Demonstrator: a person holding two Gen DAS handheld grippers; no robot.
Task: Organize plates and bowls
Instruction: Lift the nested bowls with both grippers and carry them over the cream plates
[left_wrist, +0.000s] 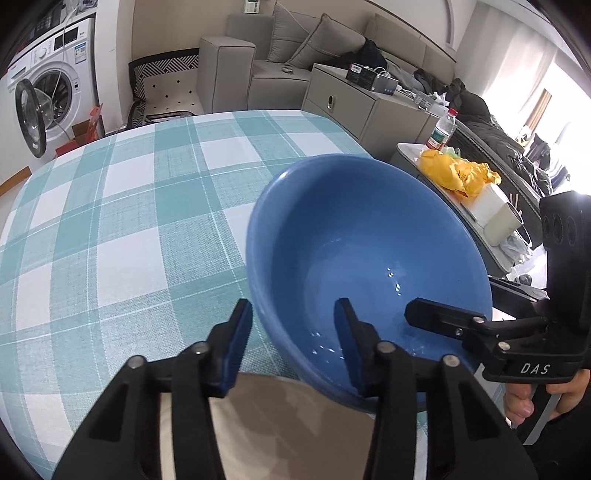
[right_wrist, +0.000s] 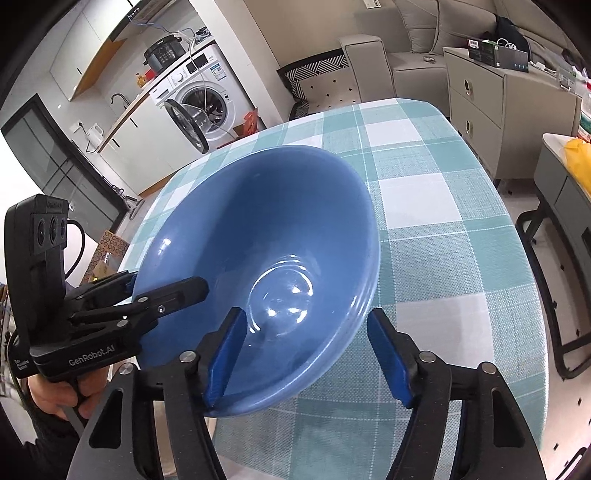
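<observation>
Two grippers are taking hold of one big blue bowl at the near edge of the table.

Both sets of jaws are straddling the bowl's rim, one finger inside and one outside. The left gripper (left_wrist: 291, 347) is sitting on the near left rim, and its jaws are partly spread with a gap showing, so it is not pinching yet. The right gripper (right_wrist: 306, 354) is sitting on the near right rim, and its jaws are standing wider, also not pinching. The blue bowl (left_wrist: 369, 236) is tilting up from the checked tablecloth (left_wrist: 129, 206), with its near side hanging past the table edge. I think the person is working on the grabbing step. Next, both grippers need to squeeze tight on the rim, evenly, before lifting, or the smooth bowl could slip and drop off the edge.
</observation>
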